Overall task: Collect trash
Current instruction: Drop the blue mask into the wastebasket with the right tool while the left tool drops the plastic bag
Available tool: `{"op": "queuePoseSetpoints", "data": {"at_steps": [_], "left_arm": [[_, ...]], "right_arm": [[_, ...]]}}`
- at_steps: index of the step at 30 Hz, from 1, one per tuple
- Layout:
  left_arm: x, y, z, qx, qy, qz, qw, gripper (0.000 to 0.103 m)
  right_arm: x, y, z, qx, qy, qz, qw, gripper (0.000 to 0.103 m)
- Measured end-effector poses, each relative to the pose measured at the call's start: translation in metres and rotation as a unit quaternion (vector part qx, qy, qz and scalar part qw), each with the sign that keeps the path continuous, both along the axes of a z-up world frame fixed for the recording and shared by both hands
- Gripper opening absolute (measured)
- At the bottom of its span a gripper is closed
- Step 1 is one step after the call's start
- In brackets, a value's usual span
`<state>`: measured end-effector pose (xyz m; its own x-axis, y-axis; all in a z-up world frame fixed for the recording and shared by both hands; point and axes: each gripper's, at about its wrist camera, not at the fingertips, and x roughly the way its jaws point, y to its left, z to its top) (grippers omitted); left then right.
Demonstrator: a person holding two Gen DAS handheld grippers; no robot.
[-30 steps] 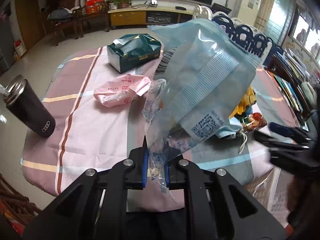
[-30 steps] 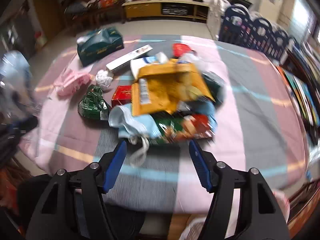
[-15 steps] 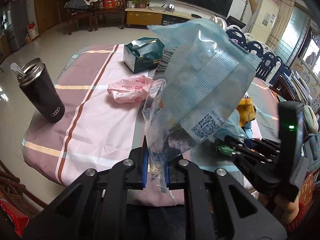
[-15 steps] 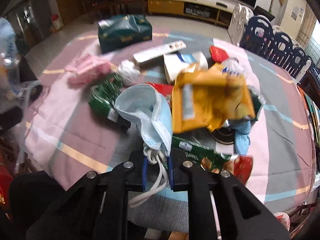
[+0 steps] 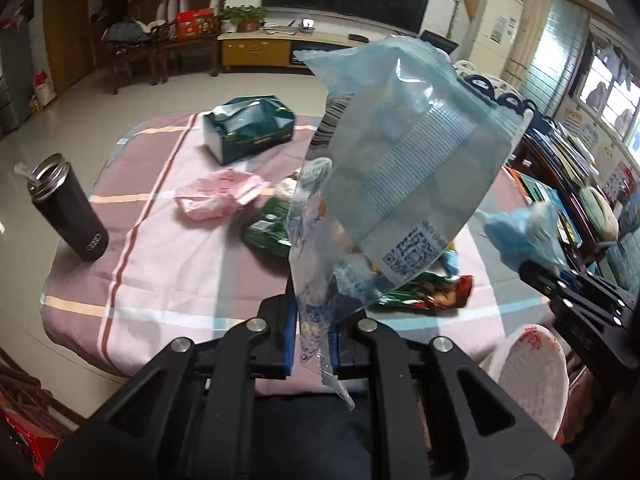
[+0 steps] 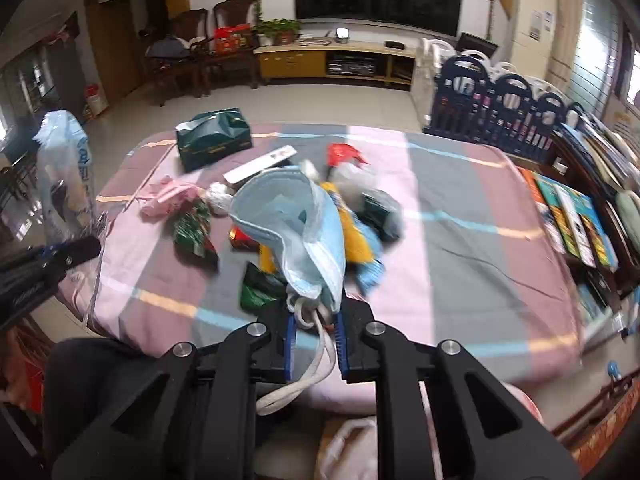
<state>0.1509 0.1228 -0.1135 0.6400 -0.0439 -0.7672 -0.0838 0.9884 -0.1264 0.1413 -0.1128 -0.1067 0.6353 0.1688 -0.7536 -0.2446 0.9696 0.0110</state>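
Crumpled blue face mask (image 6: 296, 224) held upright, wrappers (image 6: 192, 232) strewn on table

Right in front of you, the pale blue plastic bag (image 5: 404, 168) shows a QR code near its lower corner and a barcode at its left edge; the small print beside the code is too blurred to read. On the black tumbler (image 5: 70, 208), four interlocked rings, the Audi emblem.
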Motion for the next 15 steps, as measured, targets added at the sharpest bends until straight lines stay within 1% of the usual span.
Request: {"op": "queuePoseSetpoints", "data": {"at_steps": [3,5,8,12,15], "left_arm": [[-0.006,-0.037,0.007,0.029,-0.007,-0.028,0.9992,0.014],[-0.014,-0.065,0.012,0.040,-0.014,-0.054,0.9976,0.014],[-0.026,-0.101,0.019,0.055,-0.024,-0.093,0.9939,0.014],[-0.042,-0.141,0.026,0.065,-0.032,-0.142,0.9872,0.014],[-0.051,-0.163,0.029,0.072,-0.037,-0.167,0.9826,0.014]], "right_arm": [[-0.026,-0.037,0.006,-0.009,0.006,-0.044,0.999,0.017],[-0.042,-0.063,0.007,-0.015,0.013,-0.077,0.997,0.017],[-0.058,-0.091,0.004,-0.025,0.031,-0.111,0.993,0.017],[-0.076,-0.114,-0.003,-0.024,0.049,-0.133,0.990,0.017],[-0.088,-0.129,-0.017,-0.025,0.072,-0.147,0.986,0.017]]}}
